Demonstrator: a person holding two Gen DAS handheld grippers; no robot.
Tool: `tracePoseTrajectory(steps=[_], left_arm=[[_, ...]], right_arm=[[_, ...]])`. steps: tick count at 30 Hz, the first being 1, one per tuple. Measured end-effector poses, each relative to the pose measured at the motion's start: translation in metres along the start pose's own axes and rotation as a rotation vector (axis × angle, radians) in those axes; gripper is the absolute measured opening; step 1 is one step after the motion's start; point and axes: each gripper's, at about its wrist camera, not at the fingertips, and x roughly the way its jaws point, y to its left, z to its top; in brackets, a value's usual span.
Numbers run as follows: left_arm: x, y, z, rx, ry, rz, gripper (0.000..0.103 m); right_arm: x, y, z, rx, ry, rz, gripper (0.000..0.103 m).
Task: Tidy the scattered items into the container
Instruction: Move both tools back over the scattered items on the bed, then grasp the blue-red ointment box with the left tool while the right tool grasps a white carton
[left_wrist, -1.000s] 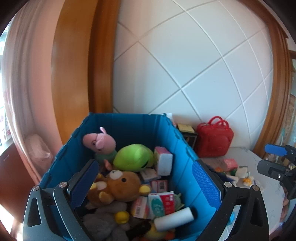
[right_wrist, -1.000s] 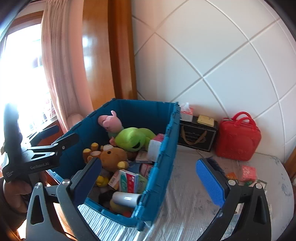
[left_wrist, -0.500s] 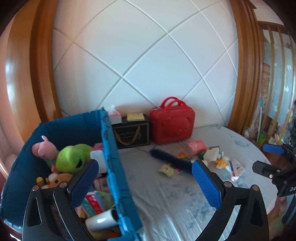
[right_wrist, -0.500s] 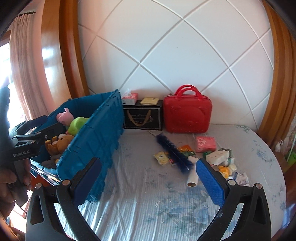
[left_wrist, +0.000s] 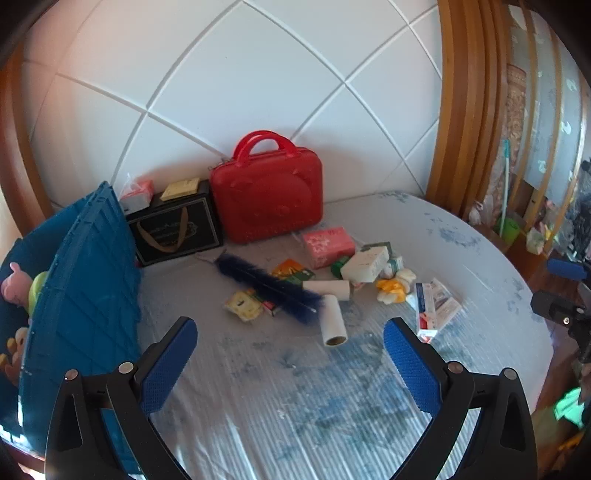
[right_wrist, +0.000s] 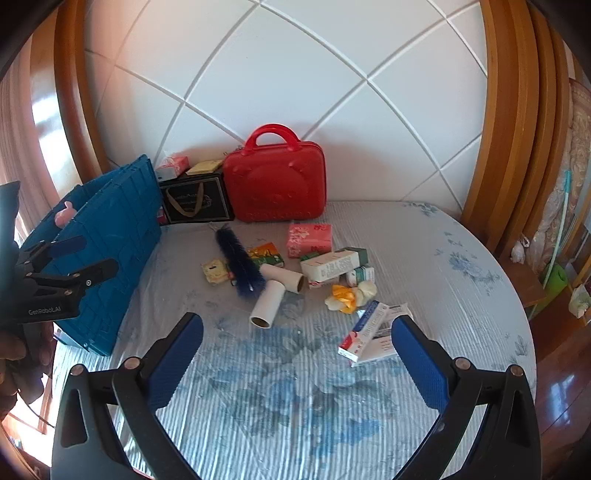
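Right wrist: roll (right_wrist: 266, 304) lies ahead, between gaping right tongs (right_wrist: 297, 360).

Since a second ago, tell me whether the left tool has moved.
Yes. The left tool has swung right, away from the blue bin, which has slid to the view's left edge; the tool now faces the red case.

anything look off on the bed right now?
Yes: loose clutter mid-bed, outside the blue crate. A dark blue brush, two white rolls, boxes and a pink pack lie scattered at odd angles. Nothing looks spilled or broken.
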Motion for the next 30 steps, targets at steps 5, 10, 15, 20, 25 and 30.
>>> tracePoseTrajectory(steps=[5,10,15,20,25,30], left_arm=[[0.031,-0.041,-0.003,0.018,0.057,-0.003,0.102],[0.066,-0.082,-0.010,0.074,0.113,-0.040,0.102],[0.107,-0.131,-0.016,0.147,0.148,-0.116,0.102],[0.154,-0.182,-0.019,0.210,0.163,-0.208,0.102],[0.212,-0.221,-0.023,0.242,0.212,-0.268,0.102],[0.267,-0.251,-0.035,0.272,0.288,-0.309,0.098]], right_arm=[[0.019,-0.050,-0.016,0.015,0.054,-0.009,0.103],[0.037,-0.085,-0.025,0.047,0.095,-0.031,0.103],[0.048,-0.109,-0.038,0.086,0.120,-0.062,0.103],[0.060,-0.134,-0.055,0.114,0.149,-0.102,0.103],[0.076,-0.161,-0.074,0.146,0.179,-0.143,0.103],[0.095,-0.182,-0.089,0.169,0.205,-0.160,0.103]])
